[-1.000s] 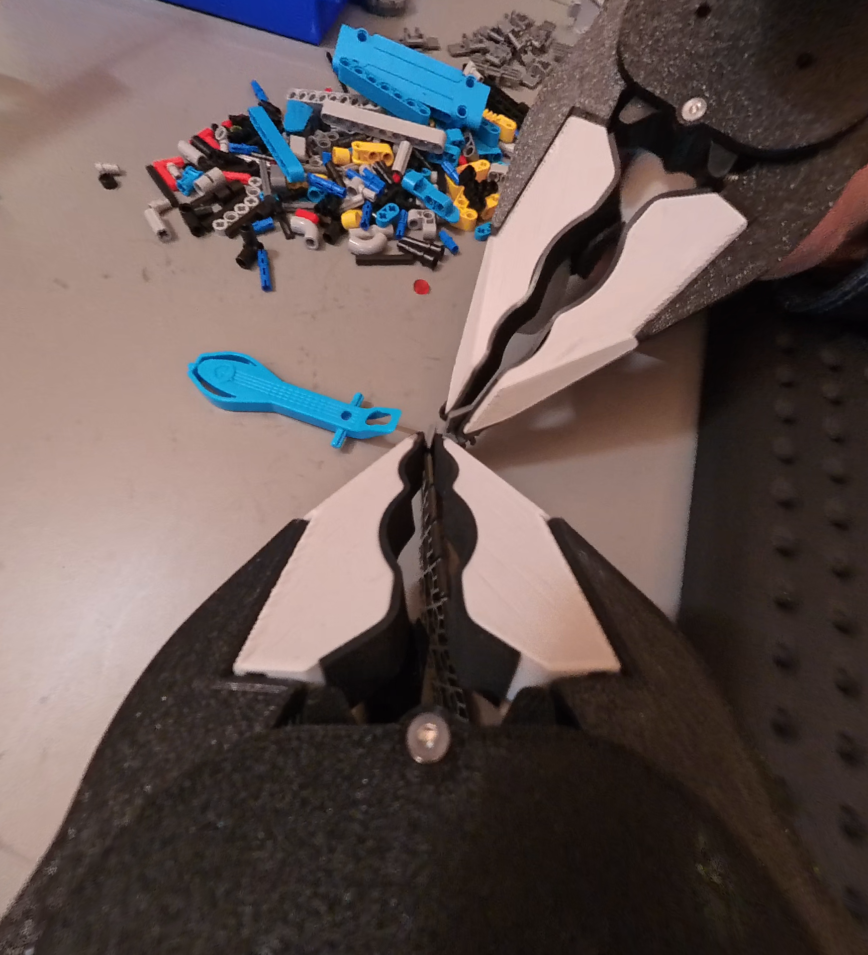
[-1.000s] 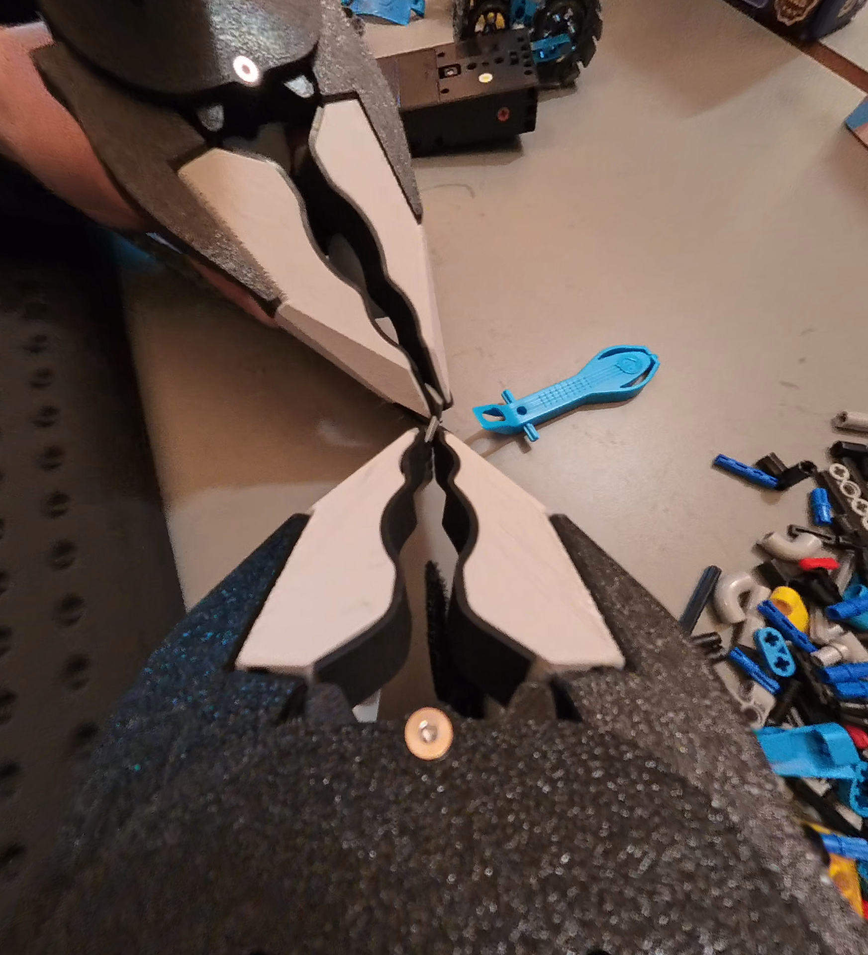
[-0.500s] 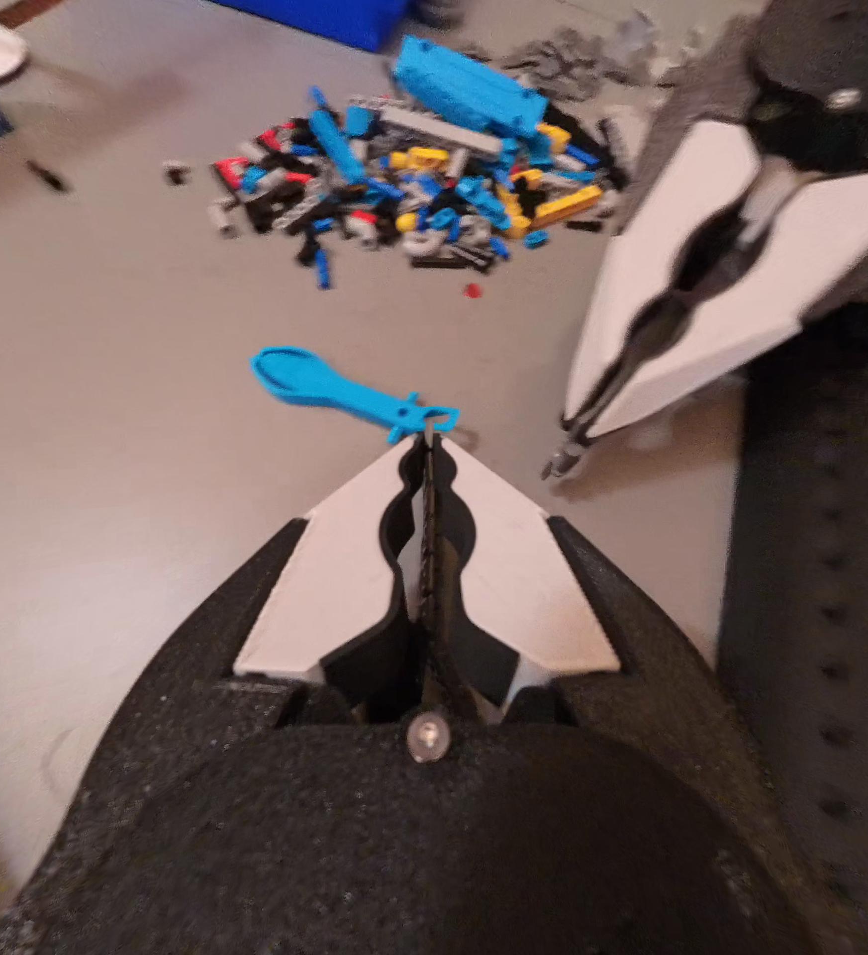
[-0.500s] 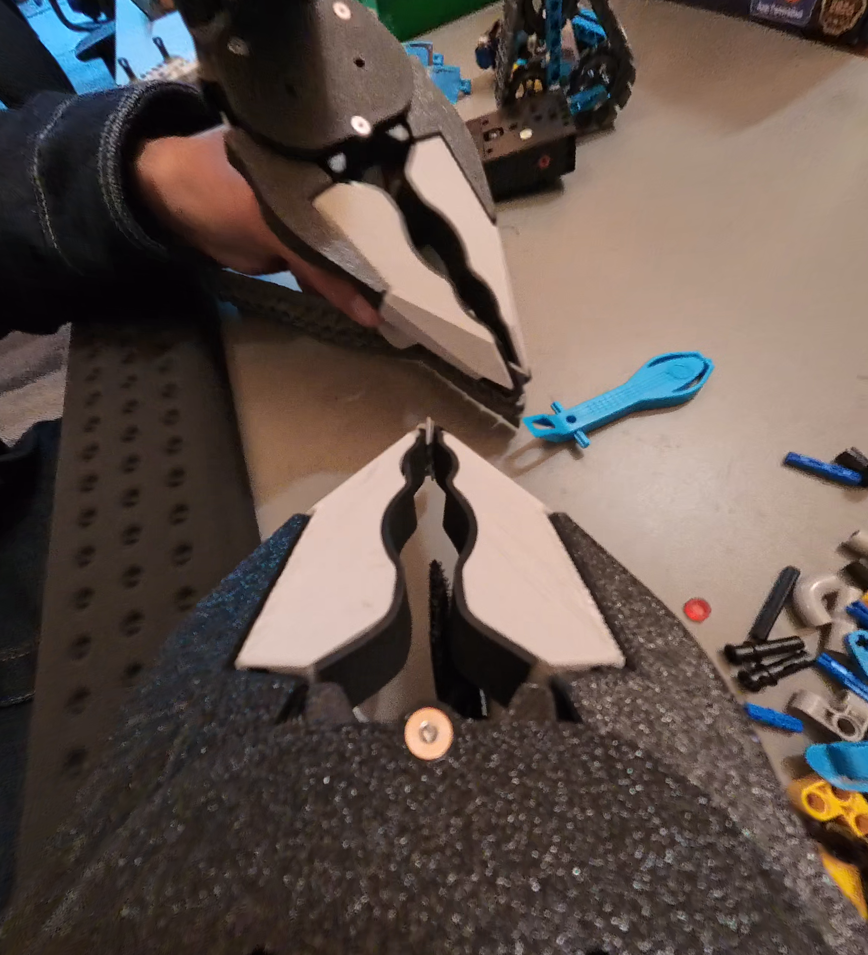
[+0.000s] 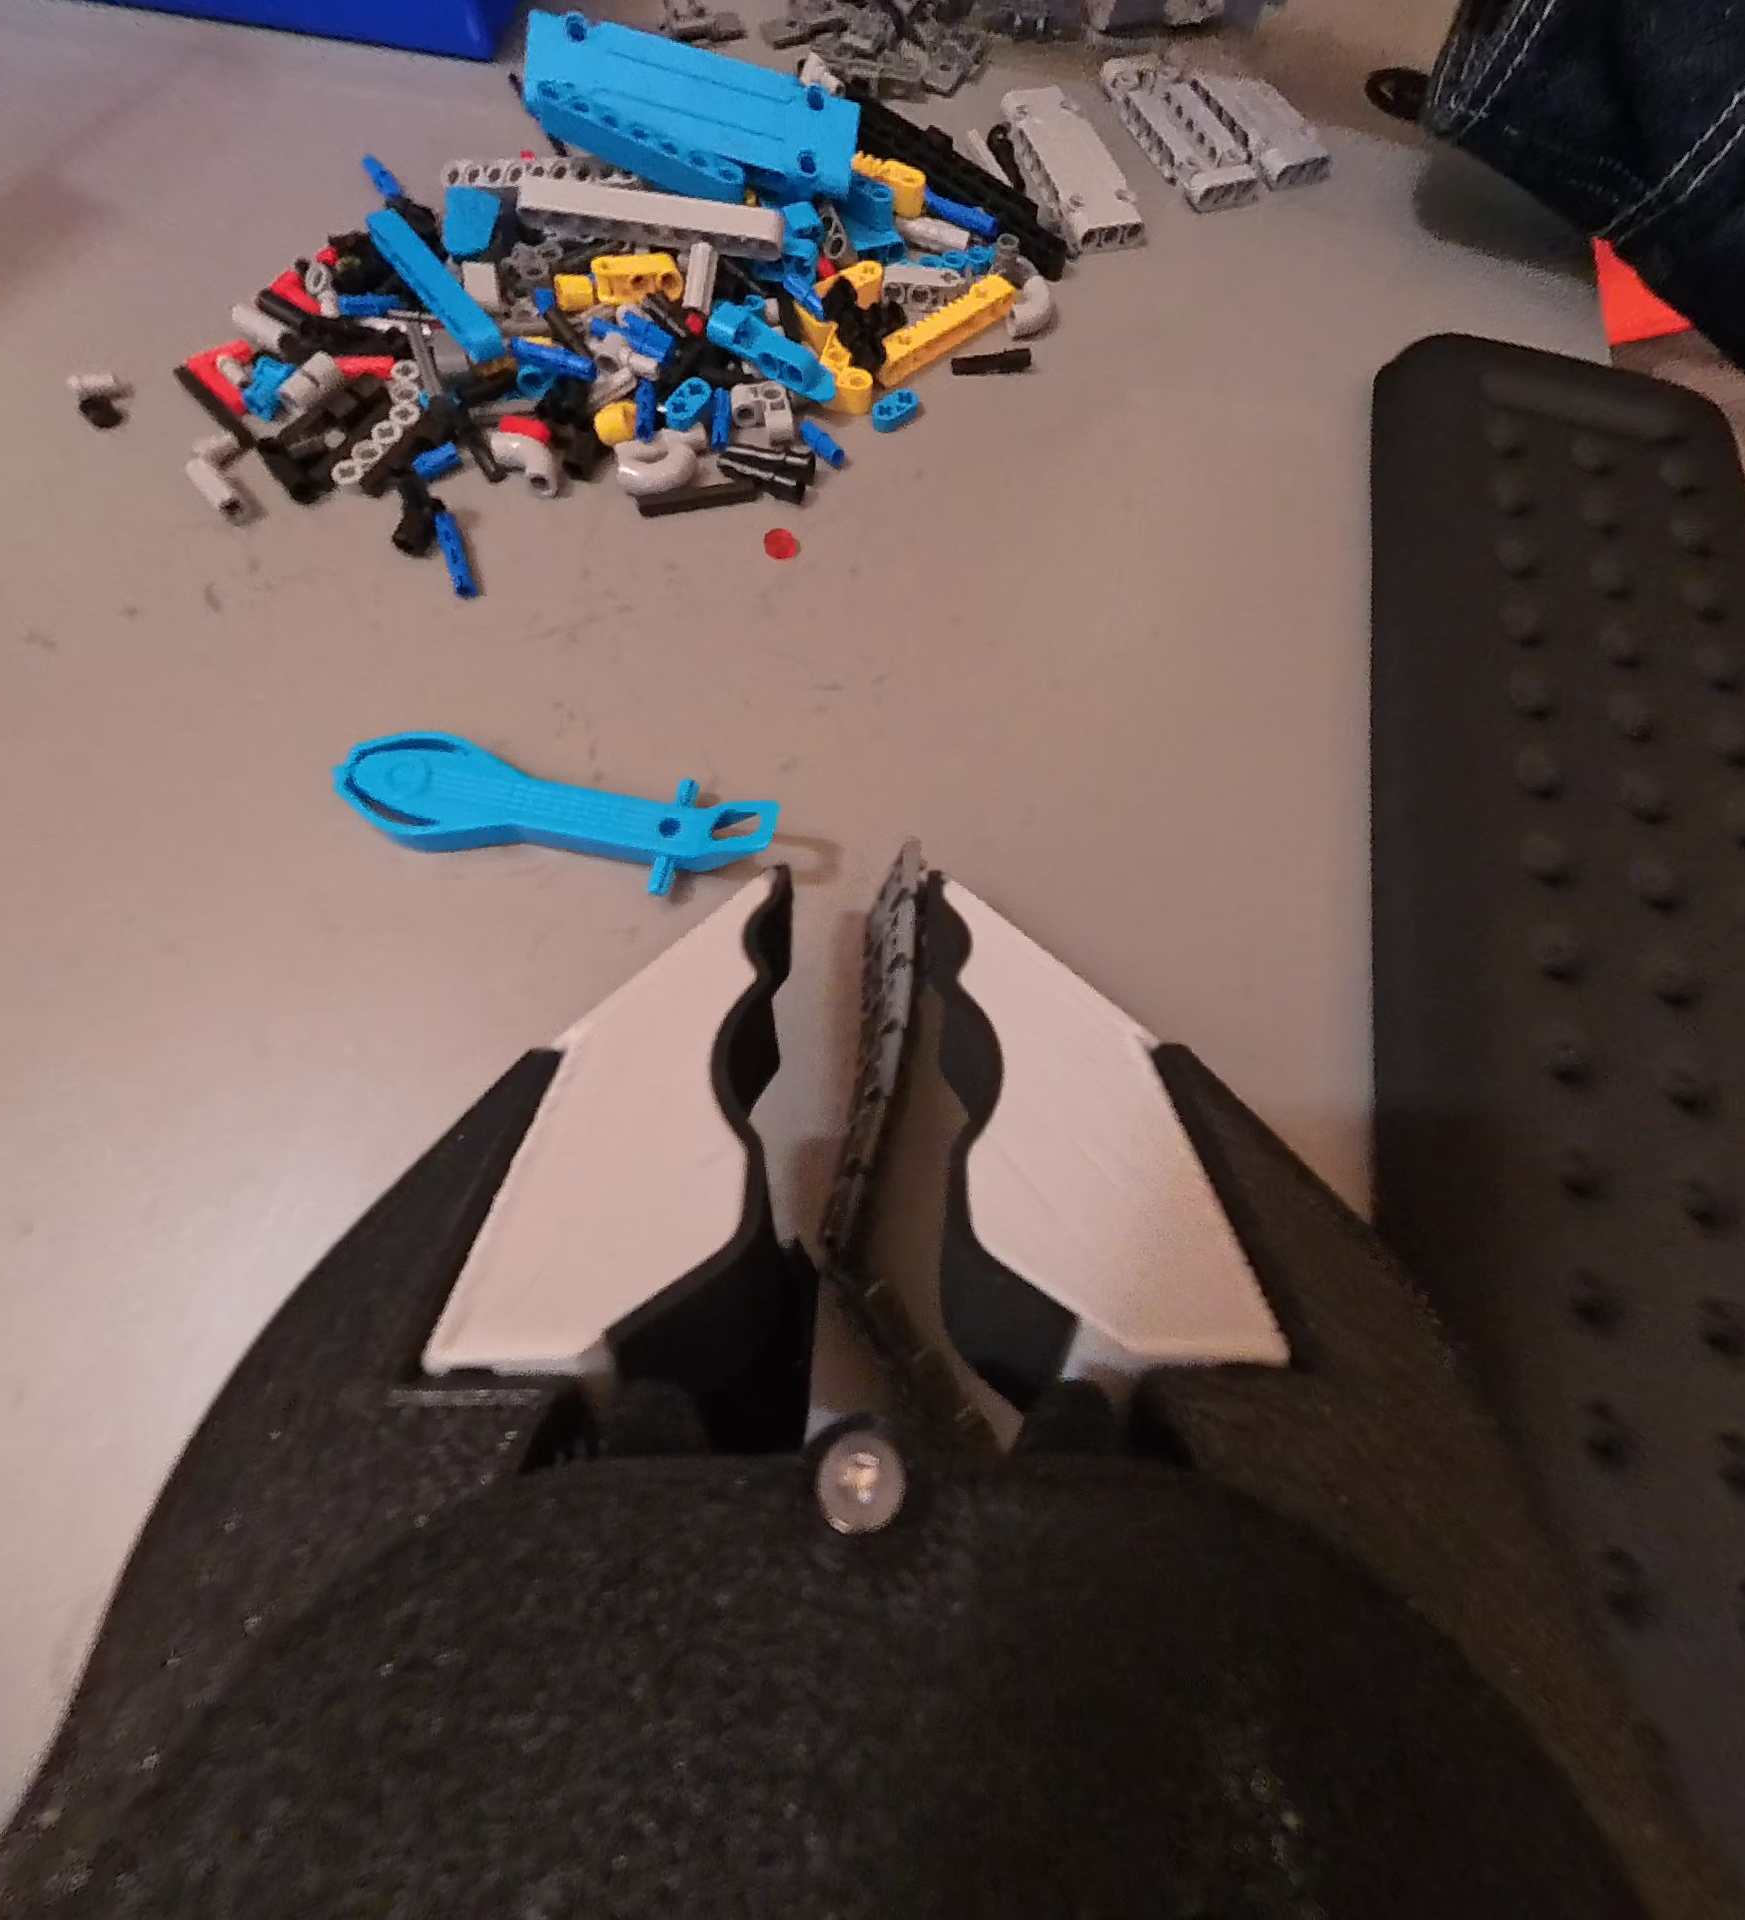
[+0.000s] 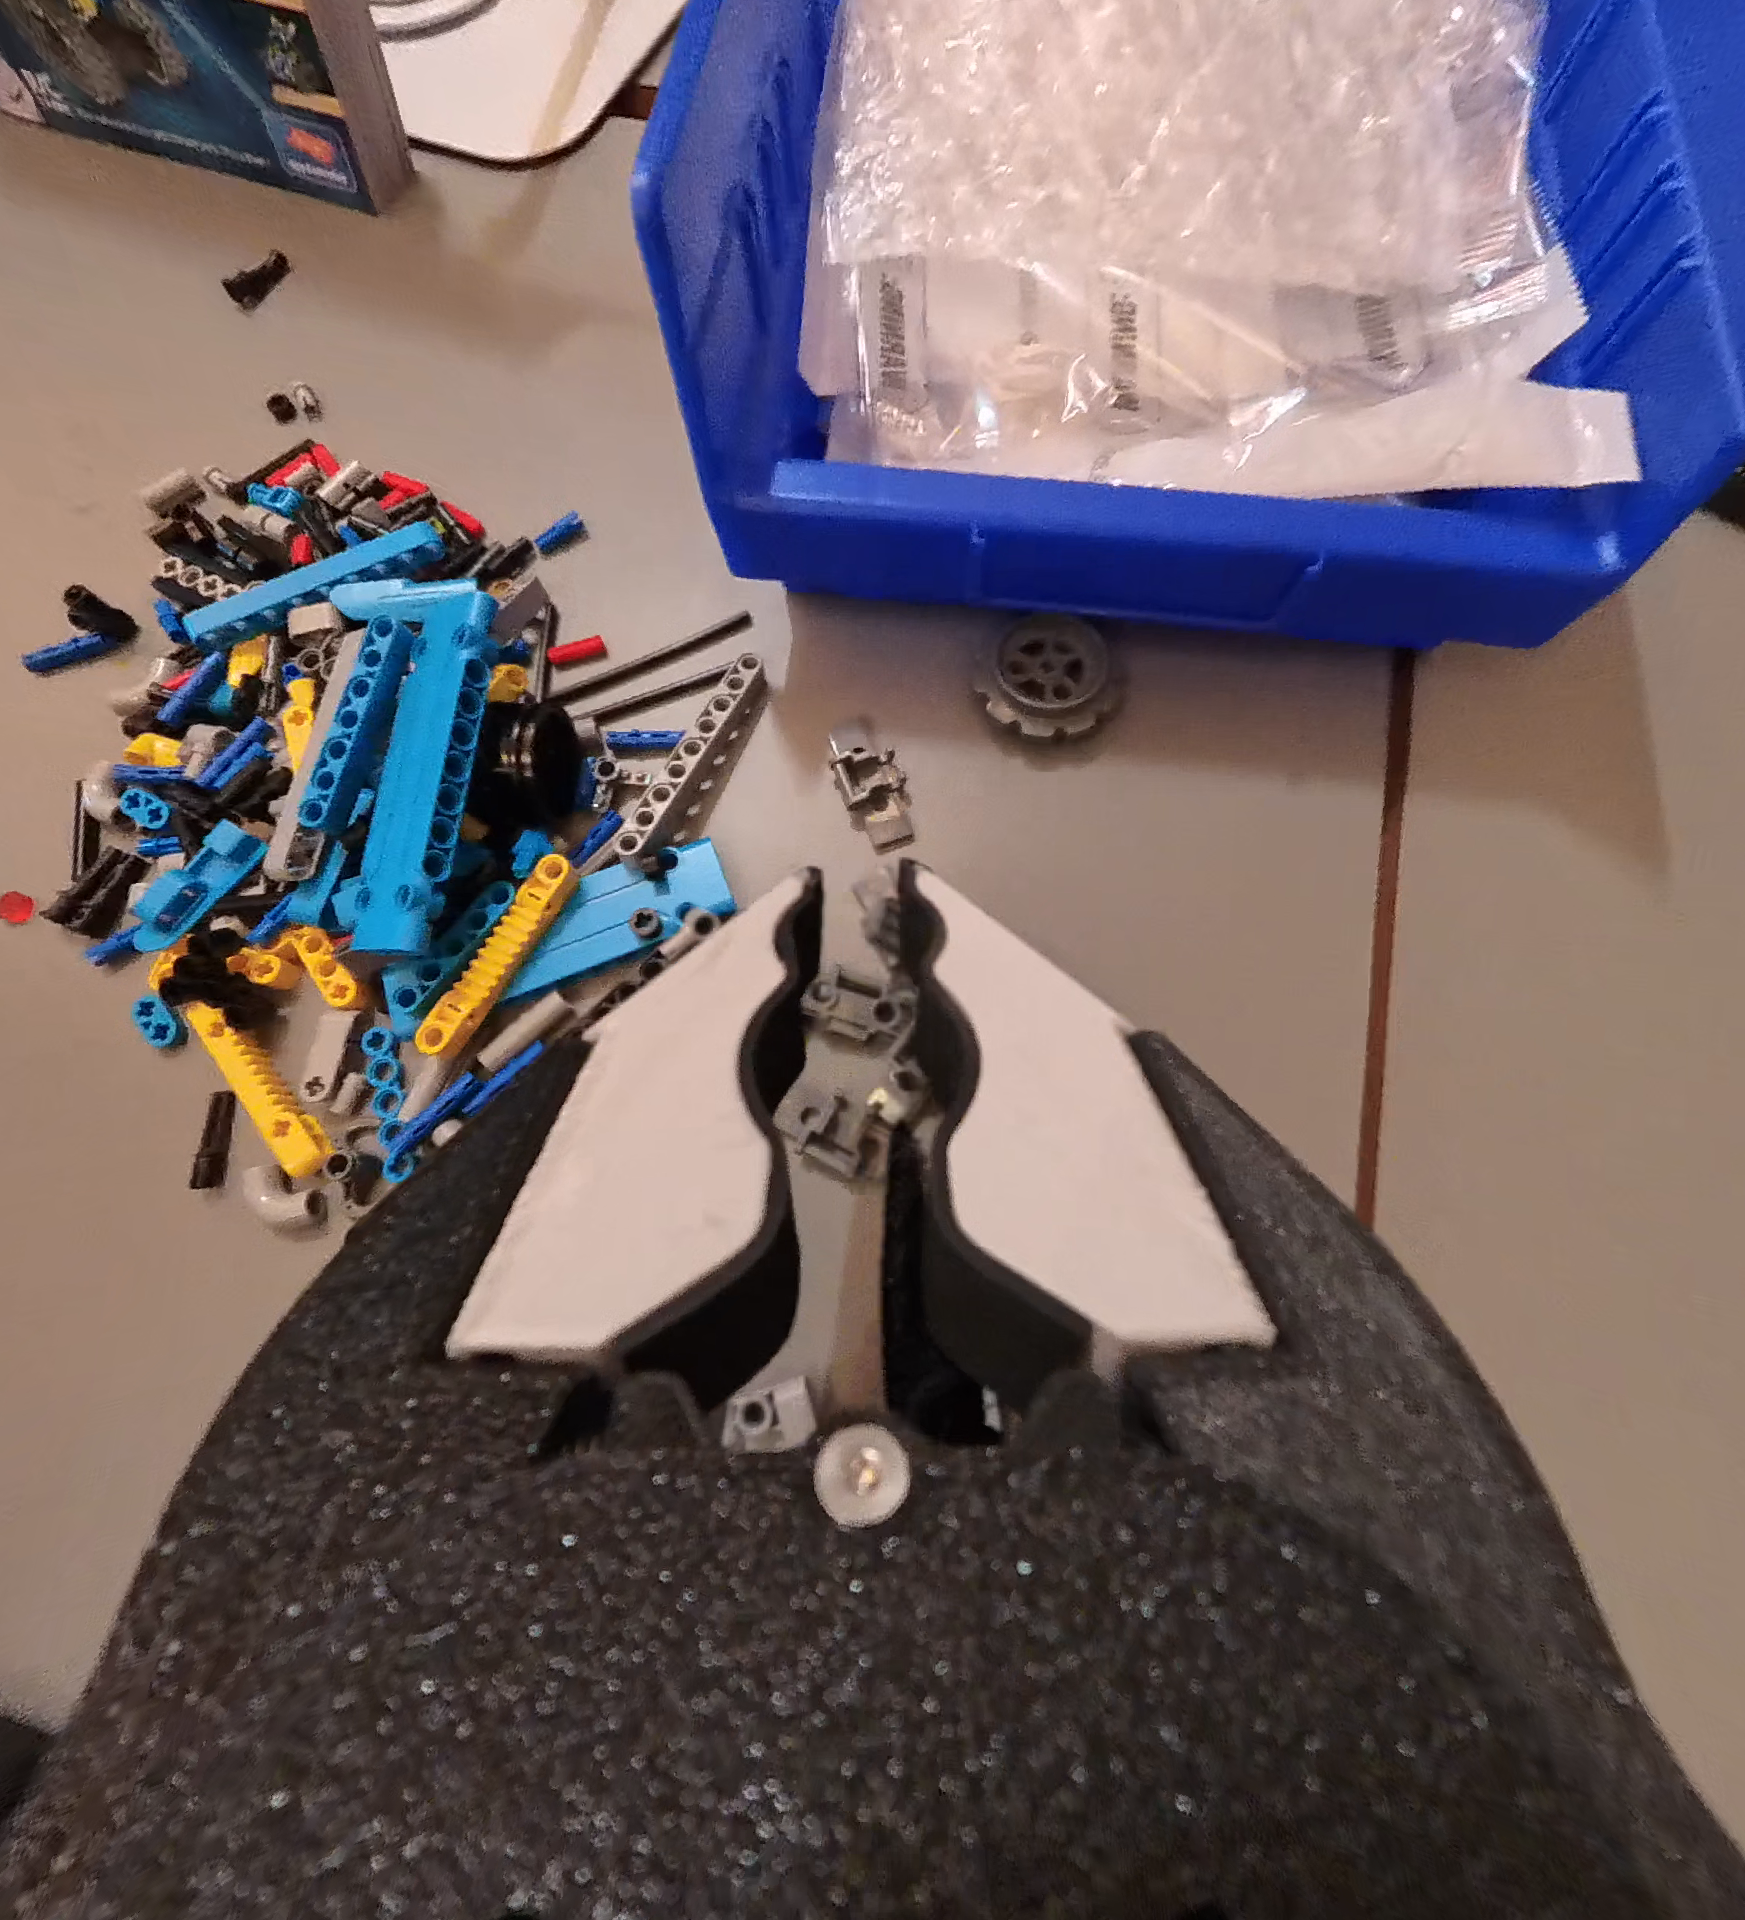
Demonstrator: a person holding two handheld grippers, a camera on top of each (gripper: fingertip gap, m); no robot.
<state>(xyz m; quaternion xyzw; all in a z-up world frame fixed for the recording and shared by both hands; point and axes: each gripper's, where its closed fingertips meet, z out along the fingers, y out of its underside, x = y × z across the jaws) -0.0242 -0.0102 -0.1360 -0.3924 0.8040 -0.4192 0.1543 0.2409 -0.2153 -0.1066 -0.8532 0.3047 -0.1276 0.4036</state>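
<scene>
My left gripper (image 5: 857, 881) is open, low over the grey table. A black link strip (image 5: 889, 1039) leans along the inner side of its right finger, with a gap to the left finger. A blue flat pry tool (image 5: 535, 805) lies just ahead to the left. My right gripper (image 6: 860, 875) is open over small grey link pieces (image 6: 852, 1008) that show between its fingers. Another grey link piece (image 6: 873, 790) lies just ahead. A pile of blue, yellow, black and grey building pieces (image 6: 359, 831) lies to its left and also shows in the left wrist view (image 5: 639, 312).
A blue bin (image 6: 1159, 551) with clear plastic bags (image 6: 1159, 260) stands ahead of the right gripper, with a grey toothed wheel (image 6: 1050, 670) at its foot. A printed box (image 6: 172, 94) is far left. A black studded mat (image 5: 1595, 935) lies right of the left gripper, with a denim sleeve (image 5: 1678, 125) beyond it. The gap from one gripper's tips to the other's is roughly 35 centimeters. About 10 centimeters separates my right fingertips from the grey toothed wheel (image 6: 1050, 670).
The two grippers were tip to tip and have drawn apart. The left gripper has opened off the black strip. The right gripper has swung over to the pile and bin and opened.
</scene>
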